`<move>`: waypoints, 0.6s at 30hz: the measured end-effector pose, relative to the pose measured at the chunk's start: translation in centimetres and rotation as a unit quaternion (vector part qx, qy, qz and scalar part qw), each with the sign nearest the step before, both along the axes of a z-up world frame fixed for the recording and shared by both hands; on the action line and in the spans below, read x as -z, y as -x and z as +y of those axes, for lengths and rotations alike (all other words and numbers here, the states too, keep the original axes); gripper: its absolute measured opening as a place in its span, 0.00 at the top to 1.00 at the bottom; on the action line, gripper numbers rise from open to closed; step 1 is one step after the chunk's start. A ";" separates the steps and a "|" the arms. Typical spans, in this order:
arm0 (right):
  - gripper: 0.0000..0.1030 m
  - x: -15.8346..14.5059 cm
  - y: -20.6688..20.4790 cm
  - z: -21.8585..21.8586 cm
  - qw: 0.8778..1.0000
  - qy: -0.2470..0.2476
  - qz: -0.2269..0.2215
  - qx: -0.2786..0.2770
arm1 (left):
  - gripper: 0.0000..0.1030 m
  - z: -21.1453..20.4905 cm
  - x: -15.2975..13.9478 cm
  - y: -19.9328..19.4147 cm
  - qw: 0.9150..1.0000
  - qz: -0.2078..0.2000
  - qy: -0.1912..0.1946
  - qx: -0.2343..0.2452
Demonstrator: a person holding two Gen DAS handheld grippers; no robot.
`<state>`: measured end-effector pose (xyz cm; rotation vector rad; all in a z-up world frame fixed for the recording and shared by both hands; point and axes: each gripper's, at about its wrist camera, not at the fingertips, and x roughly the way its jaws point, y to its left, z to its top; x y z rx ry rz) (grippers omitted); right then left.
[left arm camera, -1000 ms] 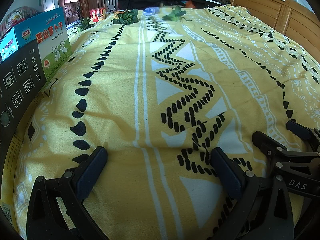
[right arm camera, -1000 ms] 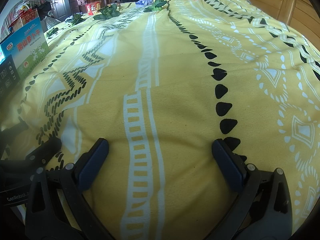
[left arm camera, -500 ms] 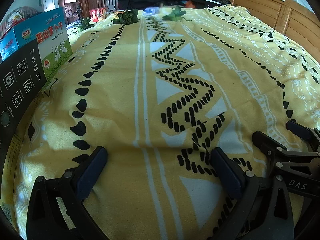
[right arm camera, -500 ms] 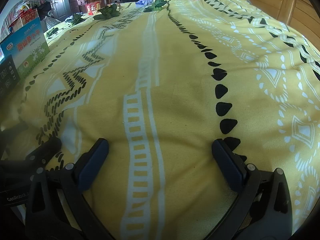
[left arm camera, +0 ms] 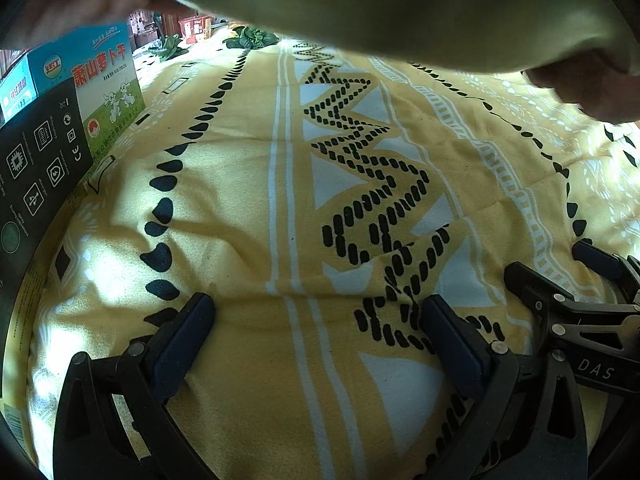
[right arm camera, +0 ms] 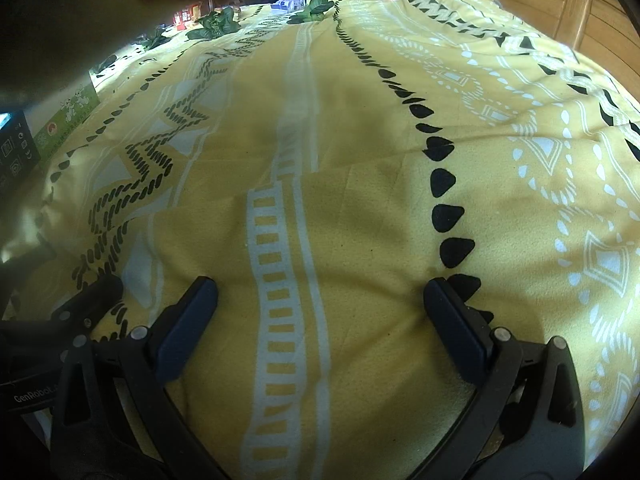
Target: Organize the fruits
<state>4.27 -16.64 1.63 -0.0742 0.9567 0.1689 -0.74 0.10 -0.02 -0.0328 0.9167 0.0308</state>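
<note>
Both grippers rest on a yellow patterned bedspread (left arm camera: 240, 200), side by side. My left gripper (left arm camera: 316, 320) is open and empty. My right gripper (right arm camera: 320, 300) is open and empty; it also shows at the right edge of the left wrist view (left arm camera: 560, 280). Leafy green bunches (left arm camera: 250, 38) lie far away at the head of the bed, also in the right wrist view (right arm camera: 214, 24). No fruit shows in either view. A large blurred greenish object held by hands (left arm camera: 400, 4) fills the top of the left wrist view and darkens the upper left of the right wrist view.
A blue and green carton (left arm camera: 100, 80) and a black box (left arm camera: 36, 160) stand along the bed's left edge. A red container (left arm camera: 194, 28) sits far back. A wooden headboard (right arm camera: 560, 12) runs along the right. Piled clothes lie at the far end.
A large blurred object and a person's hands have come into the top of both views, hiding the far end of the bed. Both grippers have stayed still and open.
</note>
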 end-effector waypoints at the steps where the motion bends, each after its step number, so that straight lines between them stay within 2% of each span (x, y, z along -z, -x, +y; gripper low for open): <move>1: 0.00 0.0 0.0 0.0 1.000 0.000 0.000 0.000 | 0.00 0.0 0.0 0.0 1.000 0.000 0.000 0.000; 18: 0.00 0.0 0.0 0.0 1.000 0.000 0.000 0.000 | 0.00 0.0 0.0 0.0 1.000 0.000 0.000 0.000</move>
